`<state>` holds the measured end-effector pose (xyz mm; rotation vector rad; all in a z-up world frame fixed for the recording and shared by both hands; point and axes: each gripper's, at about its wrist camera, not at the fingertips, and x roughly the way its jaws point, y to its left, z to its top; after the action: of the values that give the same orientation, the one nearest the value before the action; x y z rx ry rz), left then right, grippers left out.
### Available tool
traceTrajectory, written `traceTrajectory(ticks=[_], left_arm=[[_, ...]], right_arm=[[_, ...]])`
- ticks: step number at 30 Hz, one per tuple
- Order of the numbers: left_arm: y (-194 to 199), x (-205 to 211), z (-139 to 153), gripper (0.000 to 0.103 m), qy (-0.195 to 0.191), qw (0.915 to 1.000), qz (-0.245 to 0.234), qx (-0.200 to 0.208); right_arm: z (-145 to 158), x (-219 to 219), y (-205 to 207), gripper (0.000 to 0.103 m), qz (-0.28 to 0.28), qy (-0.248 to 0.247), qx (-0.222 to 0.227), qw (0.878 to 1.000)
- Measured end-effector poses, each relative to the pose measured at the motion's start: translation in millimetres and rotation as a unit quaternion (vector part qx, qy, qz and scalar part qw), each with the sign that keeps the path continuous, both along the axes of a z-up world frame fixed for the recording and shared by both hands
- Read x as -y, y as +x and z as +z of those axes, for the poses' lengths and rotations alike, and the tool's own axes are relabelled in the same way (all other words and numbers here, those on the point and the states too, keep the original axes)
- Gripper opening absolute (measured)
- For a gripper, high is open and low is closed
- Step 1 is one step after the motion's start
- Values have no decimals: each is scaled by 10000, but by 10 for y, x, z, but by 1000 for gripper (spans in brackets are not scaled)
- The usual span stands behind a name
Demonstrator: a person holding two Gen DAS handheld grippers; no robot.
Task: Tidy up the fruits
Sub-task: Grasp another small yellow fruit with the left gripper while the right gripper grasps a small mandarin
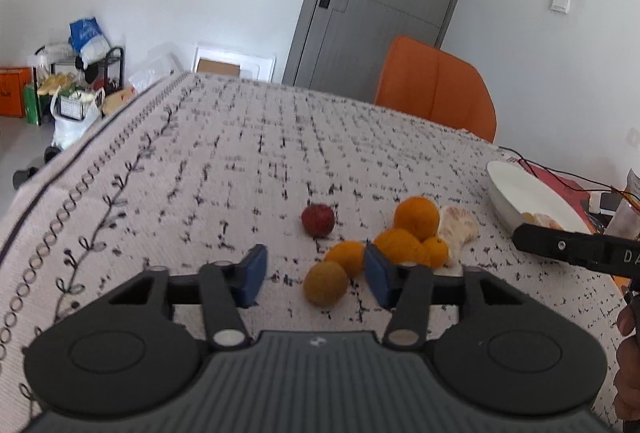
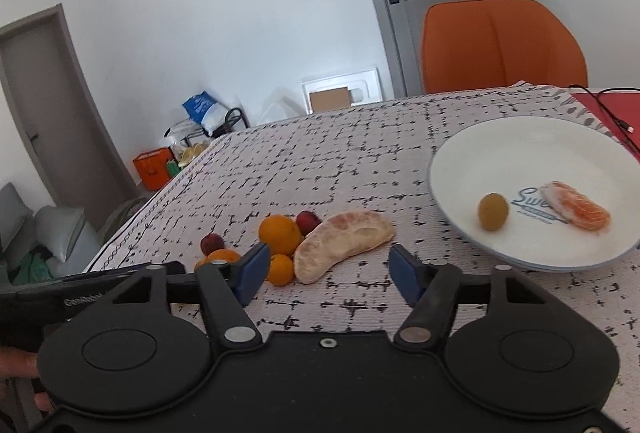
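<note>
My left gripper [image 1: 316, 275] is open, its jaws on either side of a yellow-green fruit [image 1: 325, 283] on the tablecloth. Behind it lie several oranges [image 1: 416, 217], a red fruit [image 1: 318, 219] and a peeled pomelo segment [image 1: 458, 227]. My right gripper [image 2: 330, 269] is open and empty, just in front of the pomelo segment [image 2: 344, 243], with oranges [image 2: 279, 233] and two red fruits [image 2: 212, 243] to its left. A white plate [image 2: 500, 153] at the right holds a yellow-green fruit [image 2: 493, 211] and an orange segment [image 2: 578, 211].
The table is covered by a white cloth with black marks [image 1: 240, 161]. An orange chair [image 2: 500, 45] stands behind the table. A red mat with cables [image 2: 604, 105] lies behind the plate. The table's left edge [image 1: 80, 153] drops to a cluttered floor.
</note>
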<state>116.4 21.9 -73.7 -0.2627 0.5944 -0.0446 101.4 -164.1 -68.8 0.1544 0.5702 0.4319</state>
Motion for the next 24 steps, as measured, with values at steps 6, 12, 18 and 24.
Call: traceTrajectory(ticks=[6,12,18,24], left_arm=[[18,-55,-63,23,-133,9998,-98,-87],[-38,-185,-9,23,-166,9998,67,34],[-55,-329,29,23,-242,9995,186,74],[-86,-403,48,23,-223,9994,250,99]], right_arm=[[-45,-192,51,48,228,-136,-73,9996],[-121,-346,129,39,348,-203,-195,9990],[-138,-490,181,39,445,-315,-175,9984],[-195,-570,239,33,472,-368,-181,9980]])
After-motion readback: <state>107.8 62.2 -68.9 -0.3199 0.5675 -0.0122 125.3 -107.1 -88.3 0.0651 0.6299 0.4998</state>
